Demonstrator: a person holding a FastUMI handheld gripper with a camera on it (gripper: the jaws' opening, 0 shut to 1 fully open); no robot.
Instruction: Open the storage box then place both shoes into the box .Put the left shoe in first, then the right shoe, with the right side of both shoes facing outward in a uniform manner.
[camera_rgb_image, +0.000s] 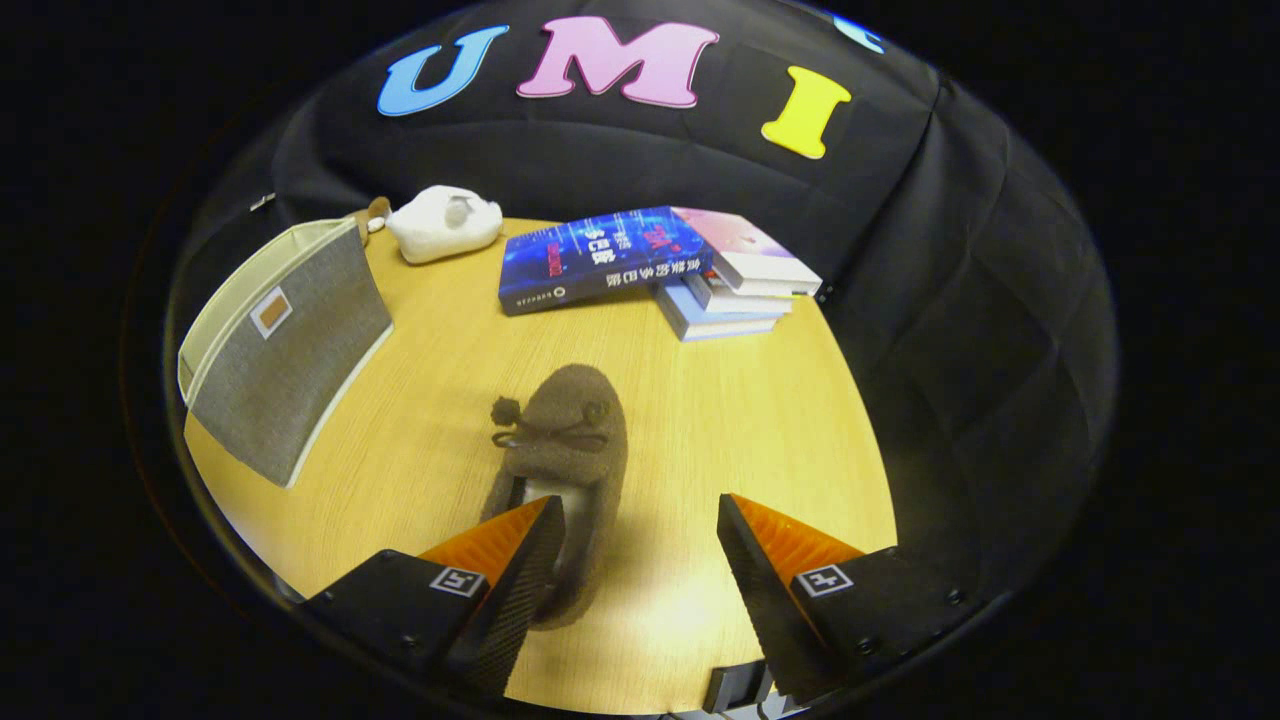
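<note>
The gripper (635, 545) was held low over the wooden table (740, 420), its fingers spread wide with nothing between them. A brown fuzzy shoe (560, 450), trimmed with a bow and pom-pom, lay on the table just ahead of the fingers. Its toe pointed away from the gripper, and its heel end sat at the inner edge of the left finger, partly hidden by it. Whether the finger touched the shoe could not be determined. Whether this was the left or the right shoe could not be determined either.

The storage box (285, 345), grey fabric with pale trim, stood well apart to the left of the shoe. Its top appeared open, with no lid visible on it, so the opening step appeared complete. Its interior was not visible, so its contents could not be confirmed.

A white plush item (445, 222) lay beyond the box at the far table edge, and a stack of books (660, 265) lay beyond the shoe.

Judged status: box open; one shoe outstanding on the table and not yet gripped. Remaining work: grasp this shoe, carry it to the box, and seat it with its right side facing outward.
</note>
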